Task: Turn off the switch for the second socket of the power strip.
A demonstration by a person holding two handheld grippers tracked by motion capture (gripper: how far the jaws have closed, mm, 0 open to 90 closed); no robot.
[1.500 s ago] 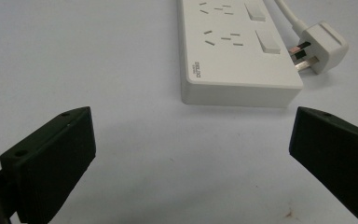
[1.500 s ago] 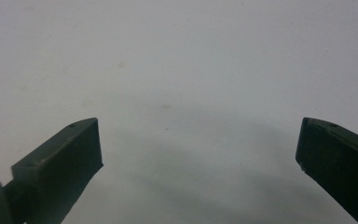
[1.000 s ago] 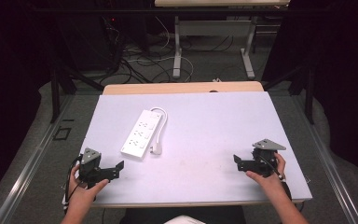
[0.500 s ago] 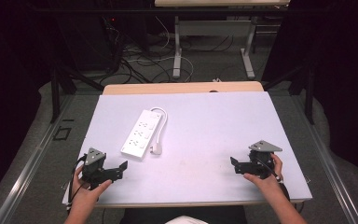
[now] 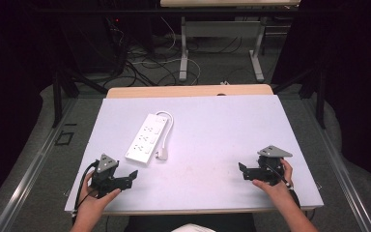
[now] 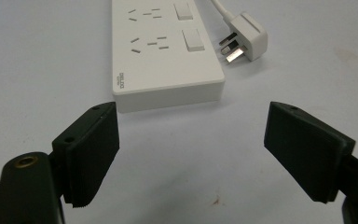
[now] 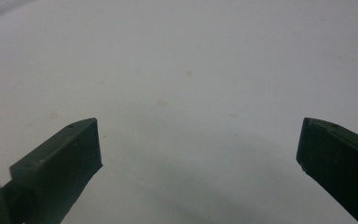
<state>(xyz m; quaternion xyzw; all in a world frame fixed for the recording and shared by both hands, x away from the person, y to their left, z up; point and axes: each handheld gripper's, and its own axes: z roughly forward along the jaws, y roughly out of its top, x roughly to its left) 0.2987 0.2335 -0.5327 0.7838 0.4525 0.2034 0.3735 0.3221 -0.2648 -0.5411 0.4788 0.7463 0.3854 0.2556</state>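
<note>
The power strip (image 5: 148,137) lies left of table centre, long axis running diagonally away, near end just ahead of the left gripper (image 6: 191,140), whose empty jaws, still wide, have just been closing. The right gripper (image 5: 244,170), probably wide too, sits well apart.

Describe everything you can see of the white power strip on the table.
The power strip is a long white plastic-looking bar lying flat on the white table, angled away from the left hand-held gripper, untouched. Its top carries socket holes and rocker switches. A white cord loops from its far end to an unplugged plug lying beside it.
</note>
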